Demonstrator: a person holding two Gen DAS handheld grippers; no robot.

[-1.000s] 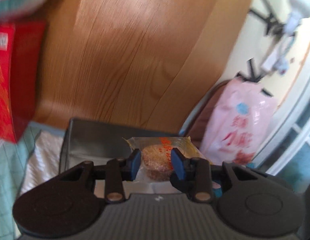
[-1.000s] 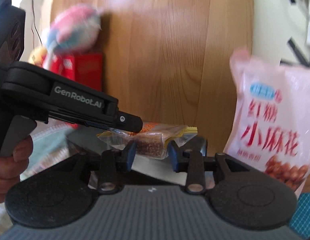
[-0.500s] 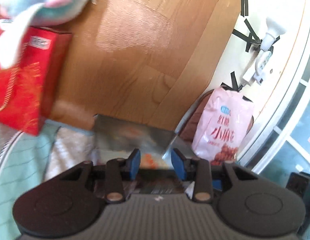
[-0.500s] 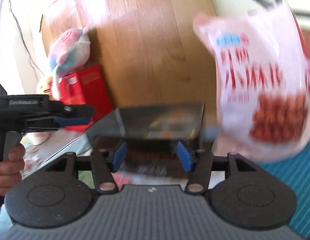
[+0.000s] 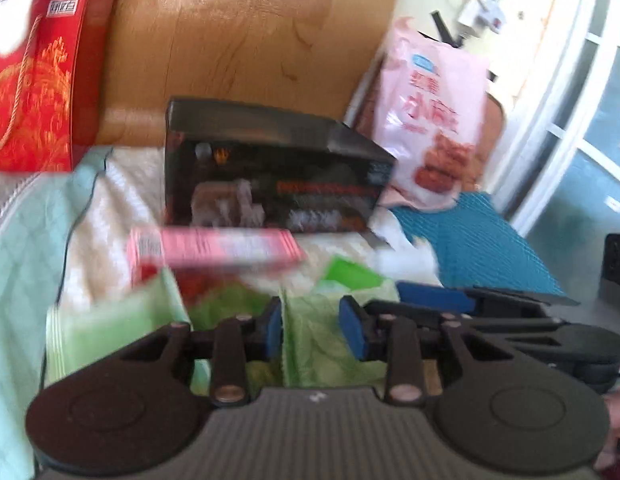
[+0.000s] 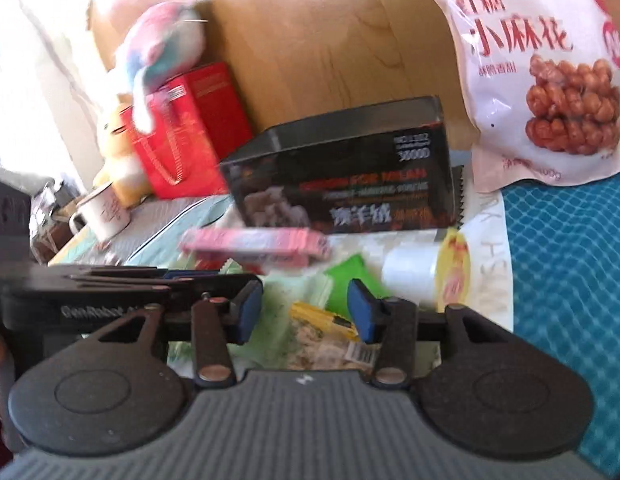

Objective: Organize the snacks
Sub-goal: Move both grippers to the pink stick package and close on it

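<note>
Both views are motion-blurred. A black snack box (image 5: 278, 176) (image 6: 341, 176) stands open-topped on the bedding, with a flat pink box (image 5: 214, 246) (image 6: 254, 246) in front of it. Green packets (image 5: 321, 344) (image 6: 345, 280) and a yellow-striped packet (image 6: 321, 320) lie loose nearer me. My left gripper (image 5: 311, 330) hovers over the green packets, its jaws closing with nothing pressed between them. To its right, my right gripper (image 6: 306, 312) is over the yellow-striped packet, jaws closing and empty. One of its pads (image 5: 433, 300) shows in the left wrist view.
A large pink snack bag (image 5: 429, 112) (image 6: 529, 72) leans at the back right above a blue mat (image 5: 469, 240) (image 6: 569, 260). At the back left are a red gift bag (image 5: 34, 92) (image 6: 182, 136), a plush toy (image 6: 166, 44) and a white mug (image 6: 102, 212). A wooden headboard (image 5: 238, 40) stands behind.
A second ago both grippers were at a clear-wrapped brown snack above the black box. That snack has left the jaws. Both grippers have drawn back and down over the loose packets.
</note>
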